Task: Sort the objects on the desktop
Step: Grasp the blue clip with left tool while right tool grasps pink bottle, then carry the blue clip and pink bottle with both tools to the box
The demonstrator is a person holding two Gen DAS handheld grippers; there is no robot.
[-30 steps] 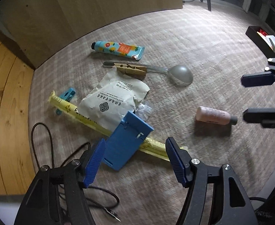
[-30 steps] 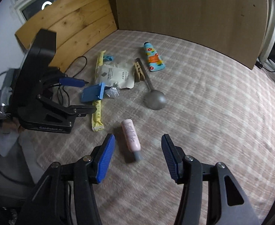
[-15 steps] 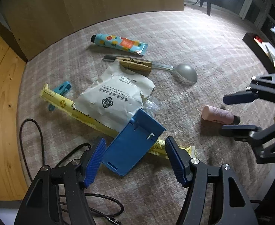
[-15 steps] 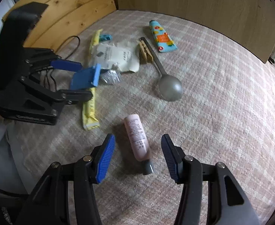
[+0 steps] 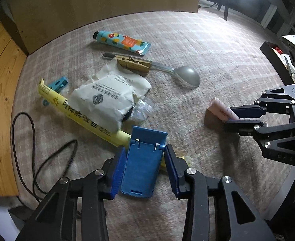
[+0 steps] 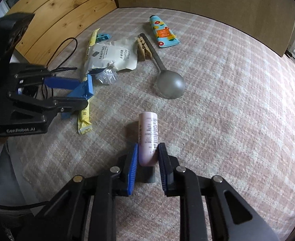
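Checked beige cloth (image 5: 217, 46) covers the table. Pointing steeply down, the left tool (image 5: 145, 156) is closing around a blue plastic folding stand (image 5: 142, 166) at the near edge; rightward, the right tool (image 6: 147, 156) is closing on a pink cylindrical bottle (image 6: 148, 134).

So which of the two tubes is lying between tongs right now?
The plain pink tube, between the right tongs as they close. The teal fruit-patterned tube lies untouched by the back wall.
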